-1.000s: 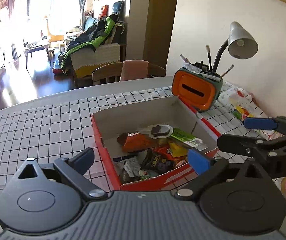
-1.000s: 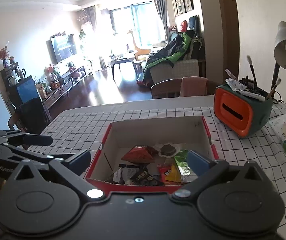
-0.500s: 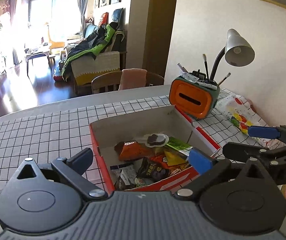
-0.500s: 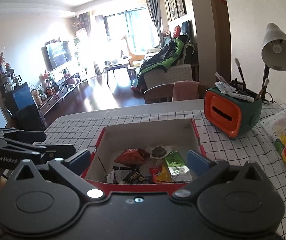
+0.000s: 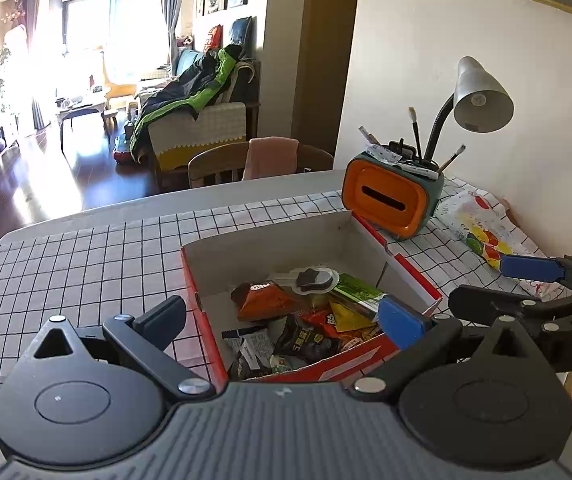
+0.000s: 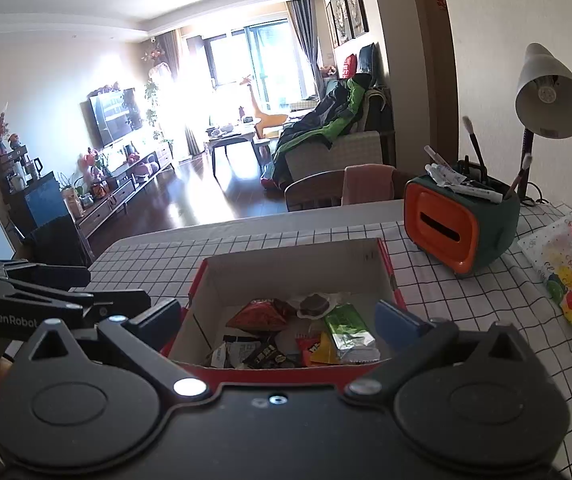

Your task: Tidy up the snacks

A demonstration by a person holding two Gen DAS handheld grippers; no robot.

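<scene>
Both grippers hang over the near edge of the bench, and both have their jaws spread wide with nothing between them. The left gripper [image 5: 281, 320] sits just in front of the red cardboard box [image 5: 205, 320], its left finger out over the checked tablecloth [image 5: 85, 264] and its blue-padded right finger over the box's near right corner. The right gripper [image 6: 277, 320] lines up almost dead centre on the same box [image 6: 388, 268], fingers straddling its near wall. From the left wrist view the right gripper also shows off to the right side, jaws apart, blue pad [image 5: 530, 268] sticking out over the cloth. The snacks are all piled in the near half of the box: an orange chip bag [image 5: 265, 300], a dark wrapped cookie [image 5: 314, 278] behind it, a green packet [image 6: 350, 330], a yellow and red candy pack [image 6: 318, 350], a black packet [image 5: 306, 340] and some white wrappers [image 5: 251, 344] at the front. The far half of the box is bare cardboard. Past the box on the right stands an orange and green pen holder [image 6: 446, 232] with brushes sticking out, close to the box but not touching. Right of that lies a colourful printed bag [image 6: 566, 276] flat on the cloth, and behind the holder a grey desk lamp [image 6: 546, 96] leans in. A wooden chair [image 5: 221, 164] with a pink cloth over it is tucked at the bench's far edge.
</scene>
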